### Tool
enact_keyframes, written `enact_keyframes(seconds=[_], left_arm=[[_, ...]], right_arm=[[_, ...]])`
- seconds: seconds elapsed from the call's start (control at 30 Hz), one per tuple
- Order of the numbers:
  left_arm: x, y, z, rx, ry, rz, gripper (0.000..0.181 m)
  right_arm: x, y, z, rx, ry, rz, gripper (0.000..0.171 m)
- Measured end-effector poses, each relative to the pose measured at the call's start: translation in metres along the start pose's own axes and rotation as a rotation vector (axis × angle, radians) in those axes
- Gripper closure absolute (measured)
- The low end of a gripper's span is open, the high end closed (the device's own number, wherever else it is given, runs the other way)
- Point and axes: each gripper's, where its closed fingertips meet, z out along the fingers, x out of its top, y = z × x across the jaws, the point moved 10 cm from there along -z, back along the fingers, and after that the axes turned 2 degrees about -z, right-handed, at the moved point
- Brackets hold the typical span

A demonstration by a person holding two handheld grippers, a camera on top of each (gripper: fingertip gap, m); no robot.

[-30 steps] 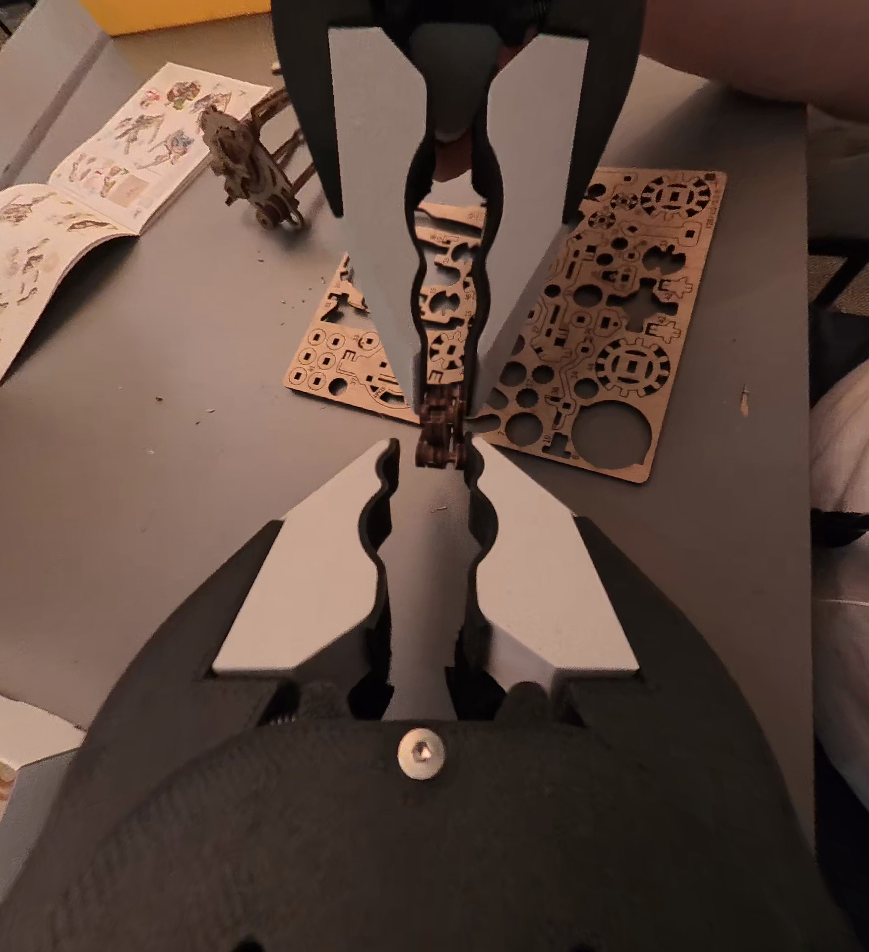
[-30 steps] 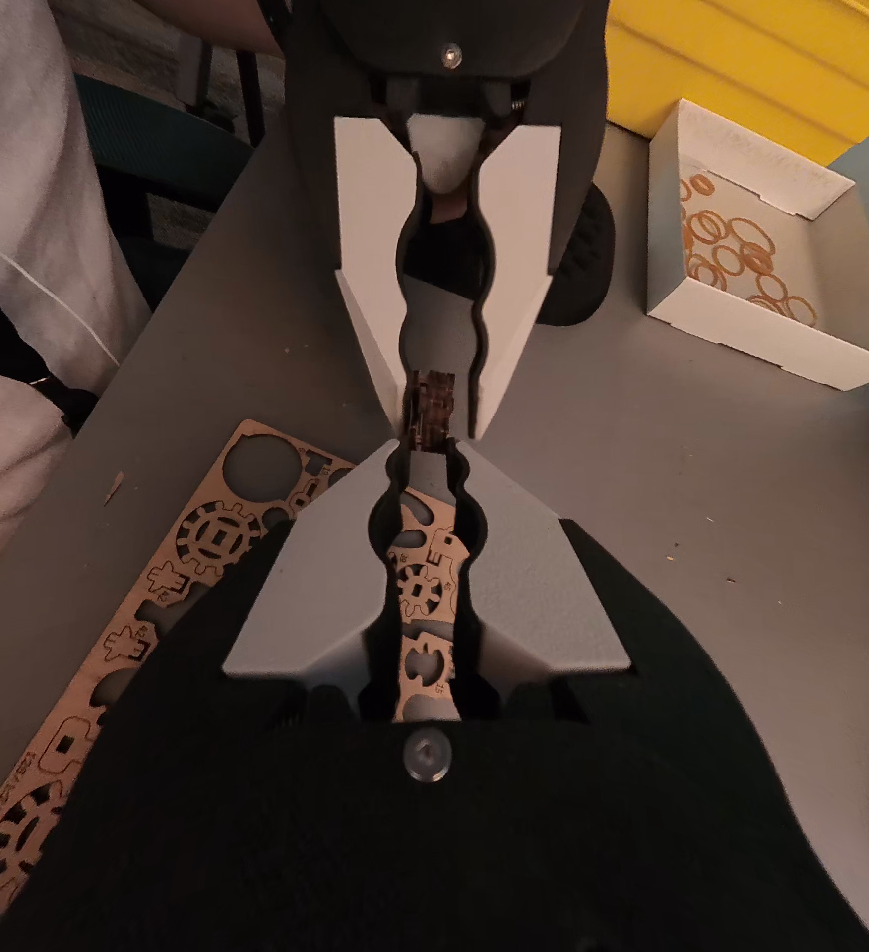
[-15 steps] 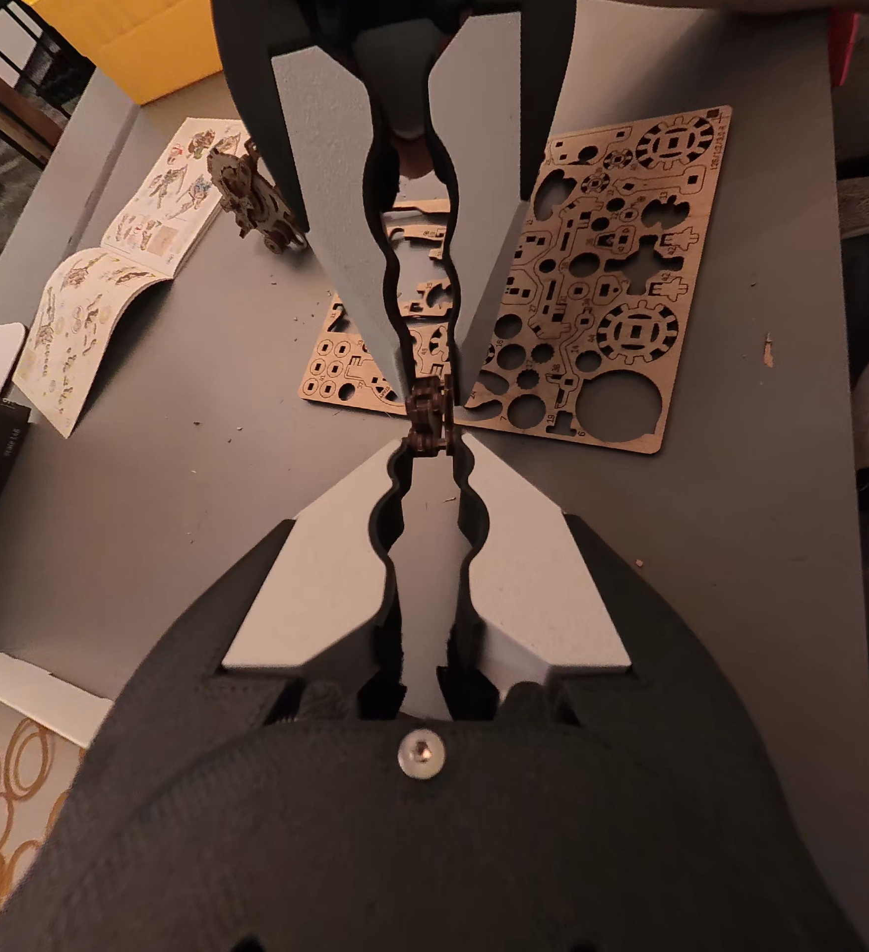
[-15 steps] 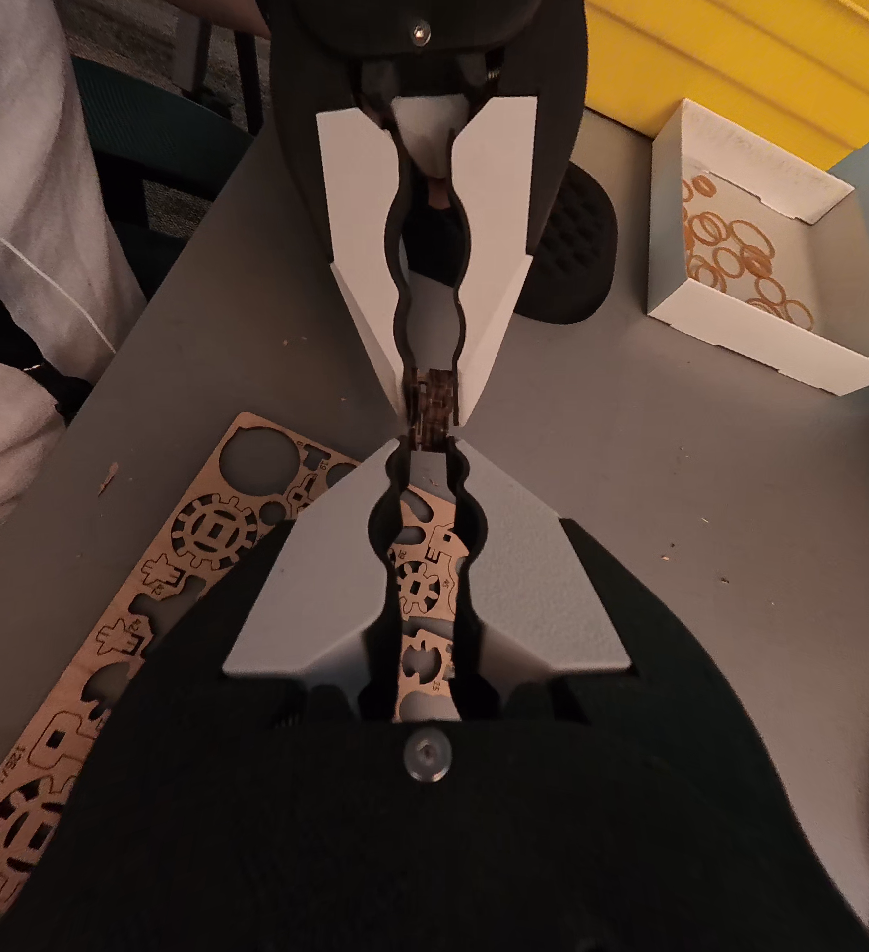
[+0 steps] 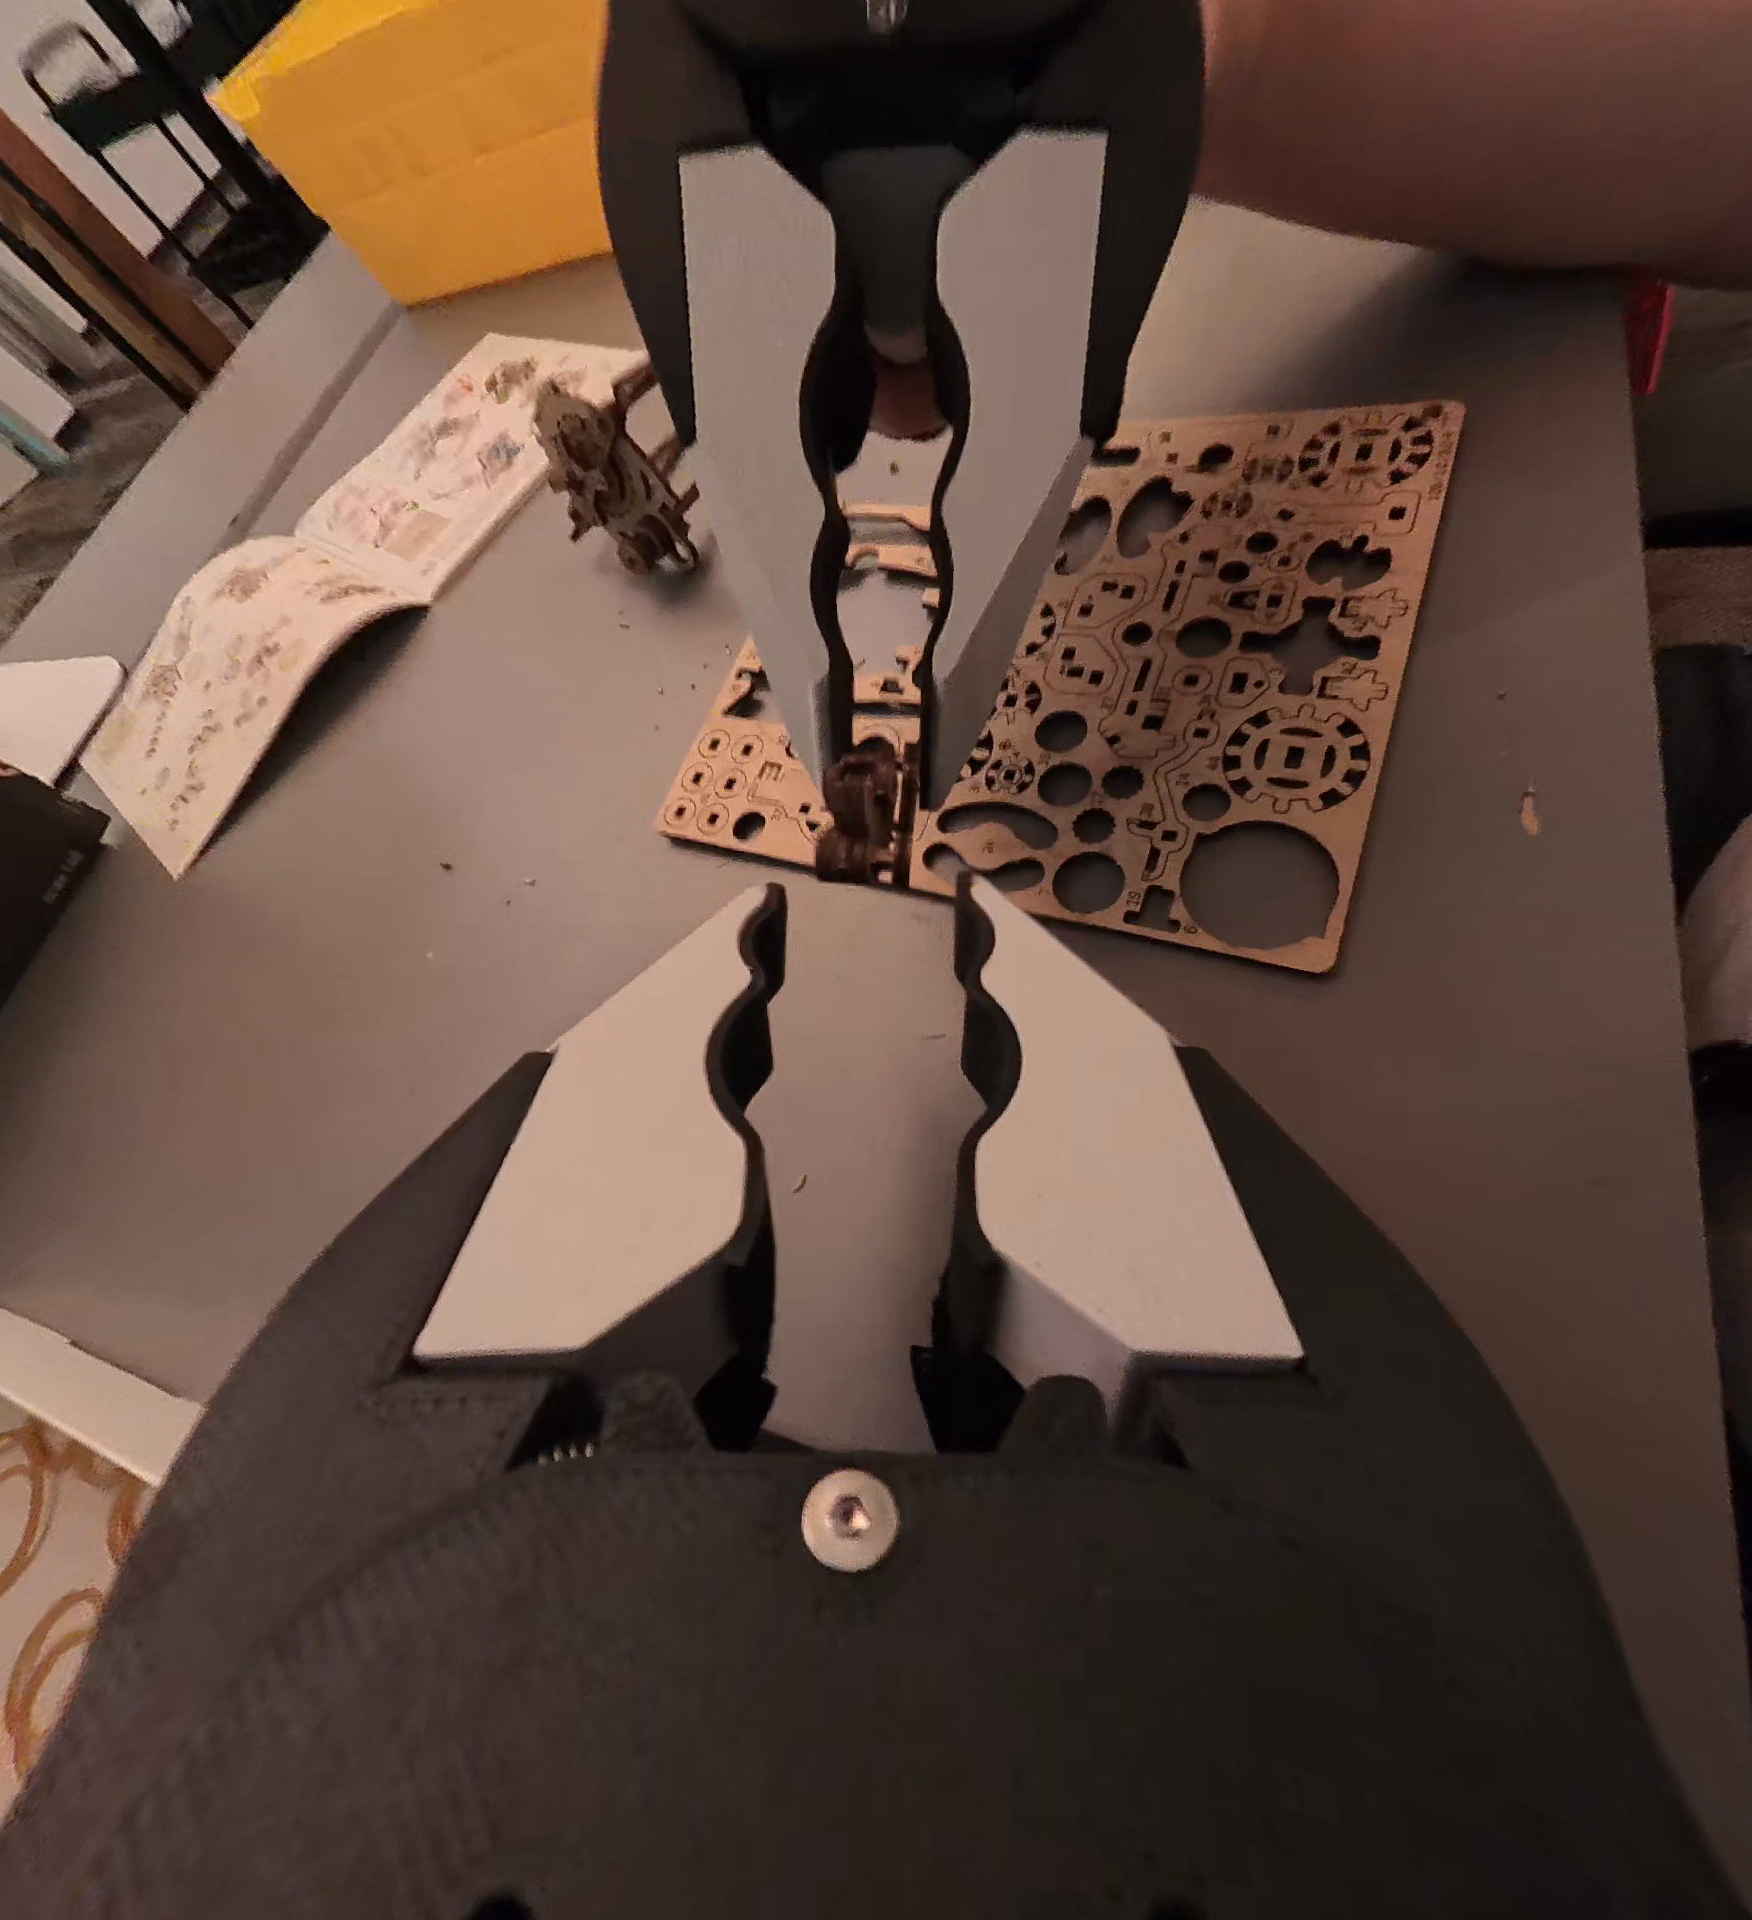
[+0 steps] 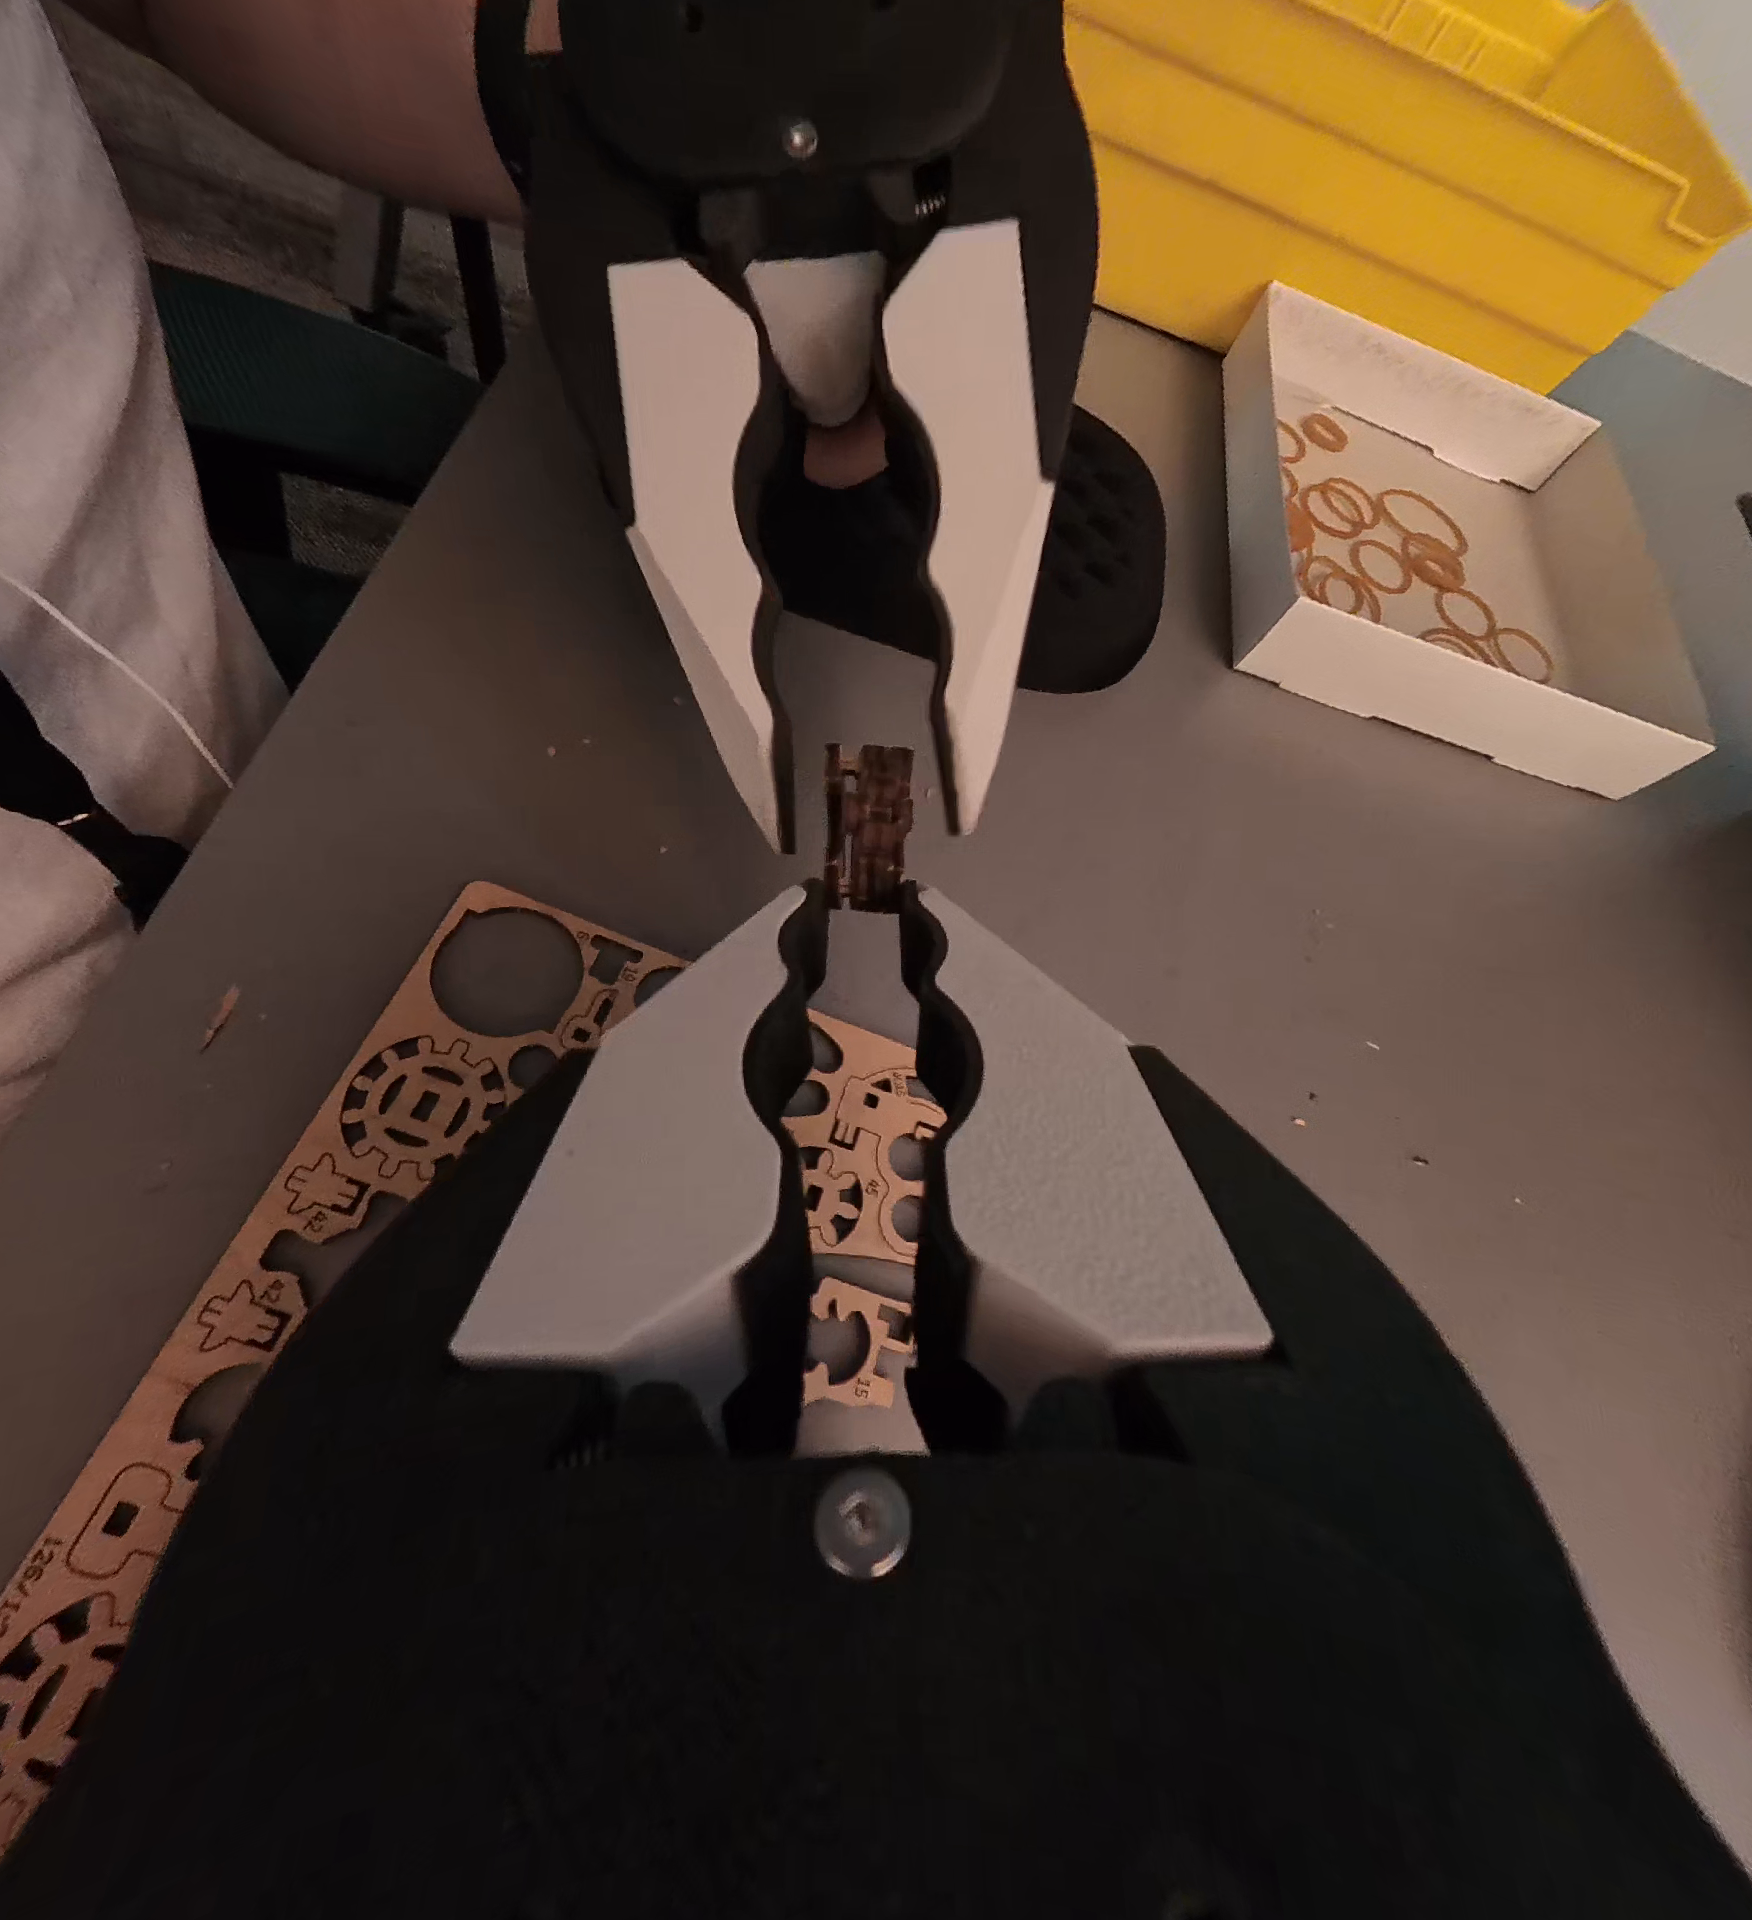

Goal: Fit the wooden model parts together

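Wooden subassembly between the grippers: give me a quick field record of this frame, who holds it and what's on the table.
held part: small dark wooden subassembly
right gripper: shut on it
left gripper: open, fingers apart, not touching it
height: part is held above the table
part sheet: punched wooden sheet, flat on the table
other model piece: dark assembled piece beside the open booklet
box: white box of rubber bands
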Motion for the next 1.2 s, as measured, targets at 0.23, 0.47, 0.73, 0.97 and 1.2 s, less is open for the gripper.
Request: enact_keyframes(seconds=[0.23,0.47,0.73,0.97,1.2], left_arm=[[0.0041,-0.0036,-0.0094,-0.027,0.070,0.010,0.162],[0.0039,-0.0033,-0.0100,-0.053,0.071,0.016,0.161],[0.0043,-0.0028,-0.0104,-0.068,0.074,0.022,0.167],[0.0029,-0.0024,-0.0085,-0.055,0.057,0.029,0.168],[0.0015,-0.0044,-0.0080,-0.035,0.065,0.011,0.168]], right_arm=[[0.0004,0.0003,-0.0017,0.023,0.024,0.018,0.158],[-0.0008,-0.0003,-0.0014,0.030,0.020,0.010,0.158],[-0.0025,-0.0009,0.0010,0.036,0.010,0.004,0.158],[-0.0038,-0.0005,0.0021,0.027,-0.004,-0.003,0.158],[-0.0027,0.0012,0.0031,0.018,0.021,0.021,0.153]])
